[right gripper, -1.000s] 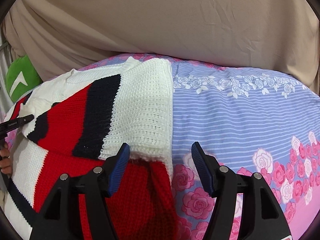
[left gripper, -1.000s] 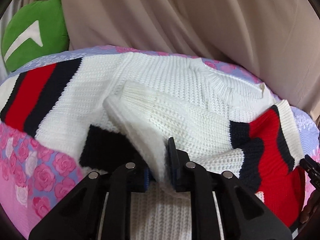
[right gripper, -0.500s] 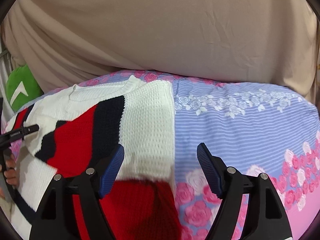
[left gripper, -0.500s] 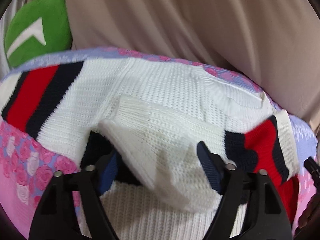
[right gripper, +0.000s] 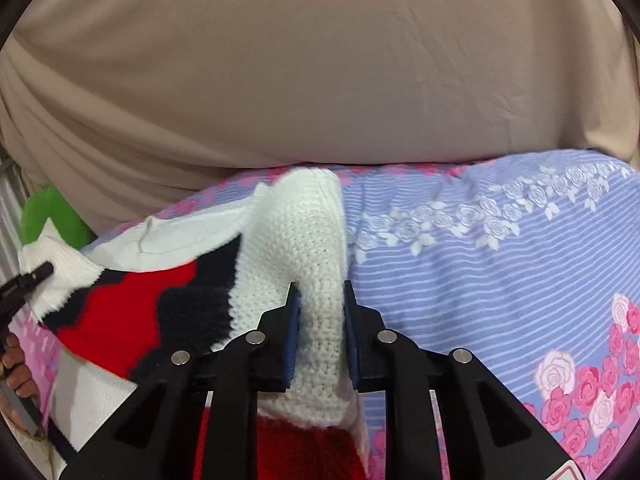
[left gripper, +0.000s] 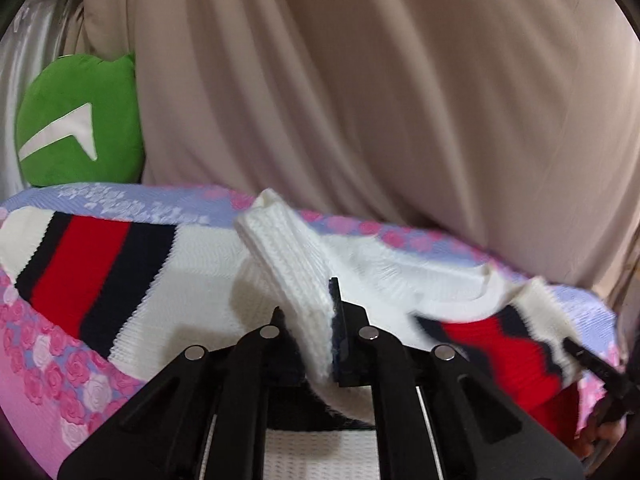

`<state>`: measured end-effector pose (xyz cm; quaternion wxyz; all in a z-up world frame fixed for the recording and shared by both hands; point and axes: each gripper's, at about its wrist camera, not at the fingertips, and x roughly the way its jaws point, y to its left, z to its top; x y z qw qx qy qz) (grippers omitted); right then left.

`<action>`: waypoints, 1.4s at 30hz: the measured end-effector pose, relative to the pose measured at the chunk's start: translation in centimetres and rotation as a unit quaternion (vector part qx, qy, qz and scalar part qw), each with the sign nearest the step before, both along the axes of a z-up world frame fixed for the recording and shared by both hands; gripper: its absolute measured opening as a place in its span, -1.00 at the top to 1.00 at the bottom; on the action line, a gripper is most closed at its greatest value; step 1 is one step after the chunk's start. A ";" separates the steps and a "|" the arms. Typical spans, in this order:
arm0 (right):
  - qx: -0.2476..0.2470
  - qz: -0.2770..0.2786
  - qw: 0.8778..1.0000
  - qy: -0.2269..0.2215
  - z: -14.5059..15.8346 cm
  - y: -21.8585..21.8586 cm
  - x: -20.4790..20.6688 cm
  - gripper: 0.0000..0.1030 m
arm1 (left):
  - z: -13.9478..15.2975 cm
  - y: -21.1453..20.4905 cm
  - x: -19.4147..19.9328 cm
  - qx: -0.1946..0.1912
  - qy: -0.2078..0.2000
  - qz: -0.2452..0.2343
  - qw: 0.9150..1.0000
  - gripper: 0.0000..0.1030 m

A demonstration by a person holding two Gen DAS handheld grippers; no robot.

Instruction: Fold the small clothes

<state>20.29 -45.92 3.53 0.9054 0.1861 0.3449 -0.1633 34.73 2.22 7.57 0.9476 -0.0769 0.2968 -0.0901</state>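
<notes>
left claw (left gripper: 308, 322) pinching white ribbed cuff | right claw (right gripper: 320, 320) pinching white knit sweater (right gripper: 288, 240) hem | bed (right gripper: 500, 260) | advice: lift both evenly, lay fold flat

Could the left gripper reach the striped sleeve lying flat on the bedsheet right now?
Probably not yet. The left gripper is shut on a fold of the white knitted sweater, so it is occupied. The red and navy striped sleeve itself lies uncovered to its left, with nothing across it.

Both the left gripper (left gripper: 306, 314) and right gripper (right gripper: 320, 312) have closed on the sweater (right gripper: 288, 240), lifting it
</notes>
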 end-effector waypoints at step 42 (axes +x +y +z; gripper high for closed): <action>-0.007 0.013 0.997 0.070 -0.4 -1.6 8.6 0.69 | -4.2 0.9 4.5 0.000 0.103 -0.042 0.994 0.87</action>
